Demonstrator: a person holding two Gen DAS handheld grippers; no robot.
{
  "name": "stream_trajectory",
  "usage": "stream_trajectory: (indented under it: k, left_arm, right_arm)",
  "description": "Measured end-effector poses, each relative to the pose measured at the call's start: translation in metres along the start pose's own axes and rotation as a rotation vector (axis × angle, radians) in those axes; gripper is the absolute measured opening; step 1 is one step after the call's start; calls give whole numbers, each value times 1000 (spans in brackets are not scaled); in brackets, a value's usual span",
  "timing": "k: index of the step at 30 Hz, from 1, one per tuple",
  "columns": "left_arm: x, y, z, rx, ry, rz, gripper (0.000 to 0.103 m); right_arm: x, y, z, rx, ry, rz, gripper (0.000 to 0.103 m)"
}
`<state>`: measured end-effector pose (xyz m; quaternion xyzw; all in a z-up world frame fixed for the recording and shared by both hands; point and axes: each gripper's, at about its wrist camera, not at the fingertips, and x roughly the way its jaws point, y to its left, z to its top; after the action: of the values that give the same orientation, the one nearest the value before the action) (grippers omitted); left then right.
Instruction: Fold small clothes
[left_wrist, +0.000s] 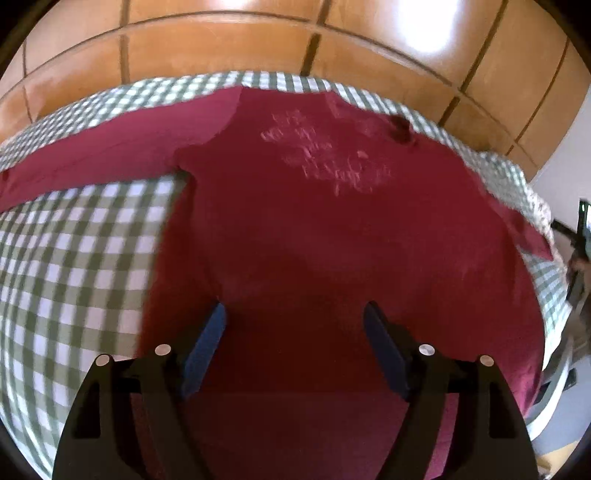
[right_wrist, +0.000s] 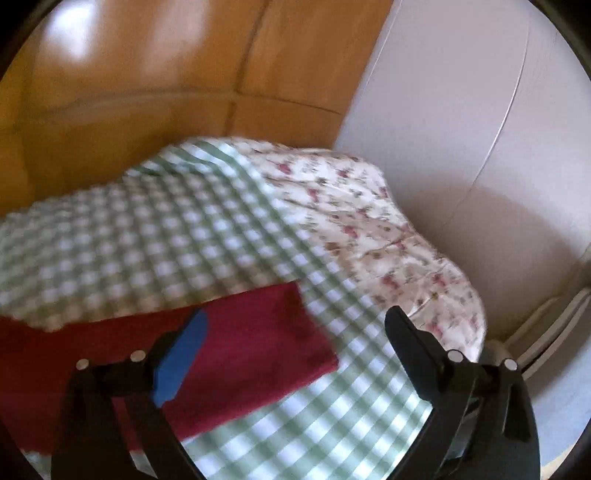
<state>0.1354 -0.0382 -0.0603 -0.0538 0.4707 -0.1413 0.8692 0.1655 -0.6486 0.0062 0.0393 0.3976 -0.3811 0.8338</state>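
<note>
A dark red long-sleeved shirt (left_wrist: 314, 229) with faded white print lies flat on a green-and-white checked cloth (left_wrist: 66, 266). One sleeve stretches to the left. My left gripper (left_wrist: 295, 314) is open and empty above the shirt's lower body. In the right wrist view a red sleeve (right_wrist: 255, 339) lies across the checked cloth (right_wrist: 155, 236). My right gripper (right_wrist: 295, 321) is open and empty above the sleeve's cuff end, its blue-padded finger (right_wrist: 181, 365) over the sleeve.
The checked cloth covers a table with a floral cloth (right_wrist: 388, 229) beneath at the far right corner. Wooden cabinet panels (left_wrist: 258, 40) stand behind. A white wall (right_wrist: 461, 110) is at the right. A dark object (left_wrist: 580, 236) is past the table's right edge.
</note>
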Motion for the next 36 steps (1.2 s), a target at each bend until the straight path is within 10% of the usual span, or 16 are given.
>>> stream_trajectory:
  k: [7,10,17,19,20,21,27,31,33,36]
  left_arm:
    - [-48,61,4,-122,-74,46,76]
    - [-53,90,-12,-207,-17,-43,76]
    - [-56,99,-62,-238,50,-215,64]
    - [-58,96,-66,-230,57,-244,39]
    - [-56,91,-67,-210,80,-246,12]
    - [-53,89,-67,-201,91,-247,8]
    - [-73,86,-72,-148,85,-266,6]
    - [-62,84,-87,-116,150,-200,7]
    - [-65,84,-81,-131,148,-196,12]
    - [-84,83,-65,-125,66,-155,55]
  right_arm:
    - [-87,58,-82,-75,215,732,96]
    - [-129,91,-136,-123,360,984,87]
    - [-188,113,-214,-289,441,1012,52]
    - [-192,113,-219,-315,436,974,7]
    - [-192,114,-217,-325,445,965,8]
    - [-193,113,-213,-324,447,958,8]
    - [-221,89,-189,-349,332,969,7]
    - [-194,99,-228,-442,481,883,8]
    - [-191,99,-228,-417,481,888,15]
    - [-191,90,-207,-357,444,905,54]
